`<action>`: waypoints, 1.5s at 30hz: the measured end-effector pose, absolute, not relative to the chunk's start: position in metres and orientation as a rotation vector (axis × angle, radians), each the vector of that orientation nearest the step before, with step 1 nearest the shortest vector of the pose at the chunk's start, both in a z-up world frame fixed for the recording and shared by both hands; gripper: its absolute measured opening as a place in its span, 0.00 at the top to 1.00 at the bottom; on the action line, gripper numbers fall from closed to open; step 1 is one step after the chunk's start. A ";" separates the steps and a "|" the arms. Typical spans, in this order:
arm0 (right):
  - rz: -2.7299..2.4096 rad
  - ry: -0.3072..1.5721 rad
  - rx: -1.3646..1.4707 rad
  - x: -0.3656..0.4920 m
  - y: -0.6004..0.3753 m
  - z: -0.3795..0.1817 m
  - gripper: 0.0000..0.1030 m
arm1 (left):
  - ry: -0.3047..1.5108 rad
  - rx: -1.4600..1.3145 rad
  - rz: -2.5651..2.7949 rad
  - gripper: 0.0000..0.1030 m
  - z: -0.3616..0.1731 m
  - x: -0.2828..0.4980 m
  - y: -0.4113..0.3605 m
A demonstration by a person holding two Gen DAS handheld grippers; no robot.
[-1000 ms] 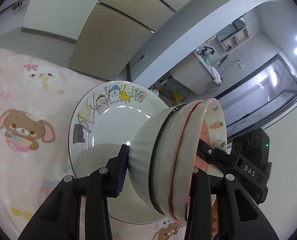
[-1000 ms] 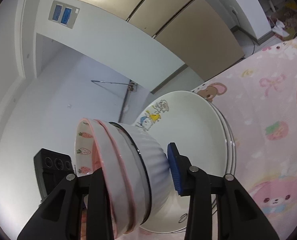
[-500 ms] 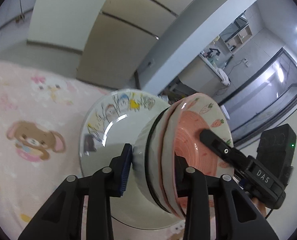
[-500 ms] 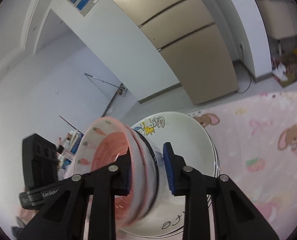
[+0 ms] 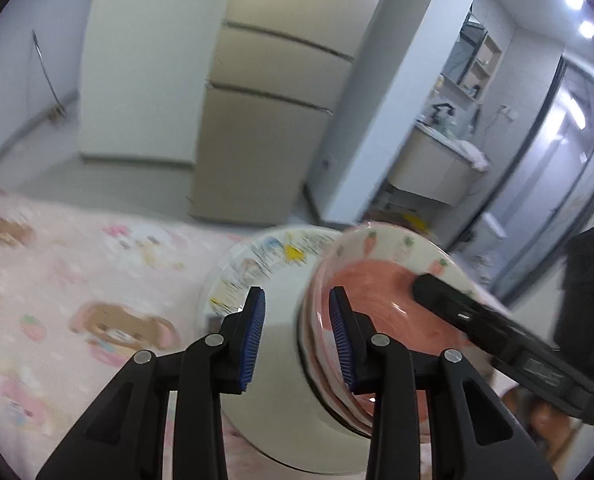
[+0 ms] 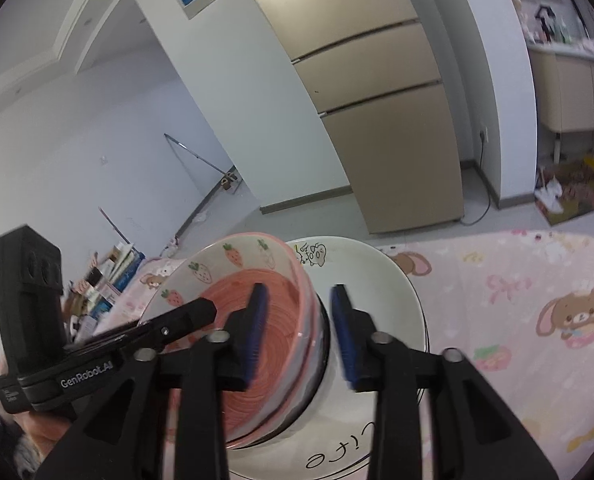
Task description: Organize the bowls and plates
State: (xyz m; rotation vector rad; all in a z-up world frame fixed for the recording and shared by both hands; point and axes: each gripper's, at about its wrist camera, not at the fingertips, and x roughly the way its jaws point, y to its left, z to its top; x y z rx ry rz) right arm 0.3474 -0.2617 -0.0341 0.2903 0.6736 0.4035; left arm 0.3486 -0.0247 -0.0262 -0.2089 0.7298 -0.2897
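Bowls, nested, sit inside the white plate.

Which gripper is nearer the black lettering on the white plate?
Right. The right gripper straddles the wall of the bowl stack just above the lettering on the plate. The left gripper reaches in from the stack's far side.

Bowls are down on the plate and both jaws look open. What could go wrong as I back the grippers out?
1. The right gripper straddles the wall of the bowl stack, one finger inside. A sideways pull could hook the rim and tip it.
2. The left gripper sits close against the opposite side, so the same snag is possible.
3. The stack sits off-centre on the plate and looks tilted; a nudge may slide it.
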 end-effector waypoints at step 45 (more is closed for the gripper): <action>0.203 -0.021 -0.016 0.082 -0.237 0.182 0.00 | 0.036 0.051 -0.197 0.00 0.203 0.049 -0.023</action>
